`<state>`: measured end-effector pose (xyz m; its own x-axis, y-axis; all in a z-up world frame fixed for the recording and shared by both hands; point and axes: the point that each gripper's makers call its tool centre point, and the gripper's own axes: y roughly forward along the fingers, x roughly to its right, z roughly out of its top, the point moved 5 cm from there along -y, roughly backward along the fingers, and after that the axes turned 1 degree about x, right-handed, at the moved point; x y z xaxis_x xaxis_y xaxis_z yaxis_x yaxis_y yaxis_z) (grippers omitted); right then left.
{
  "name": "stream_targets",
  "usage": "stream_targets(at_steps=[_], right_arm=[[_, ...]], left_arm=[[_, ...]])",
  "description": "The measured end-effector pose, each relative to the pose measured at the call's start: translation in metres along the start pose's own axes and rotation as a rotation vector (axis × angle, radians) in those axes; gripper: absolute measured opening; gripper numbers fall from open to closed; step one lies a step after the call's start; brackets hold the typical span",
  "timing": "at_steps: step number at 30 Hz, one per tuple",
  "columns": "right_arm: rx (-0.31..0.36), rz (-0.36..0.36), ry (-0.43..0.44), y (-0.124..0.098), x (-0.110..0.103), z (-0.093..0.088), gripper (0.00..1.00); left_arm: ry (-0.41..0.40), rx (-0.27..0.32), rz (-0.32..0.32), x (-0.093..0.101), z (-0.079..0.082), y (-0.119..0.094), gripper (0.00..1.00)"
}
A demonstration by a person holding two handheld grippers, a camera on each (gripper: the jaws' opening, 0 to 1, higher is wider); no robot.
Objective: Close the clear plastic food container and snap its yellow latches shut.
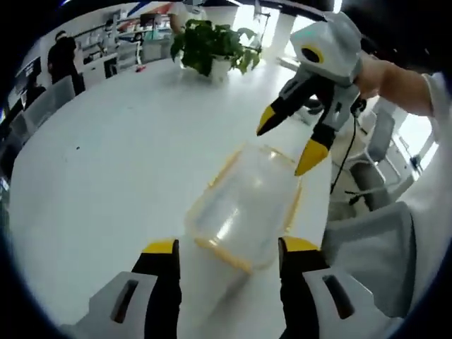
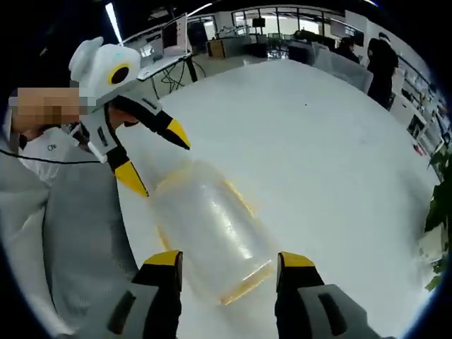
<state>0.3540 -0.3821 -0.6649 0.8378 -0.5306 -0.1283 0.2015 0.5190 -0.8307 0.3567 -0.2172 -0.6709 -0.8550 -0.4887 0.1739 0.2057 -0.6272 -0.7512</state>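
While both tools (image 1: 227, 247) (image 2: 227, 258) gape empty, the clear container (image 1: 244, 208) rests on a white office table (image 1: 106, 155).

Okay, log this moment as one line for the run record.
container: on white table, lid on, latch state unclear | left gripper: open, near end | right gripper: open, opposite end | contact: none seen

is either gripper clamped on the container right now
No, the right gripper hangs open above the clear container and touches nothing.
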Motion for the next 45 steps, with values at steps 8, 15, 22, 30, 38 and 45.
stream_targets(at_steps=[8,15,22,30,38,45], right_arm=[[0.071,0.024,-0.111,-0.002,-0.008,0.015,0.49],[0.083,0.046,-0.185,-0.003,-0.014,0.021,0.5],[0.099,0.058,-0.282,-0.003,-0.018,0.028,0.44],[0.097,0.074,-0.306,0.002,-0.015,0.026,0.32],[0.111,0.085,-0.325,0.003,-0.011,0.028,0.21],[0.105,0.092,-0.345,0.009,-0.008,0.032,0.19]], left_arm=[[0.081,0.018,-0.032,0.01,0.012,0.0,0.58],[0.188,0.053,-0.062,0.018,0.024,0.0,0.54],[0.234,0.083,-0.087,0.021,0.032,0.002,0.5],[0.317,0.091,-0.096,0.029,0.035,0.01,0.35],[0.354,0.087,-0.152,0.041,0.035,0.019,0.23],[0.363,0.099,-0.185,0.046,0.037,0.023,0.14]])
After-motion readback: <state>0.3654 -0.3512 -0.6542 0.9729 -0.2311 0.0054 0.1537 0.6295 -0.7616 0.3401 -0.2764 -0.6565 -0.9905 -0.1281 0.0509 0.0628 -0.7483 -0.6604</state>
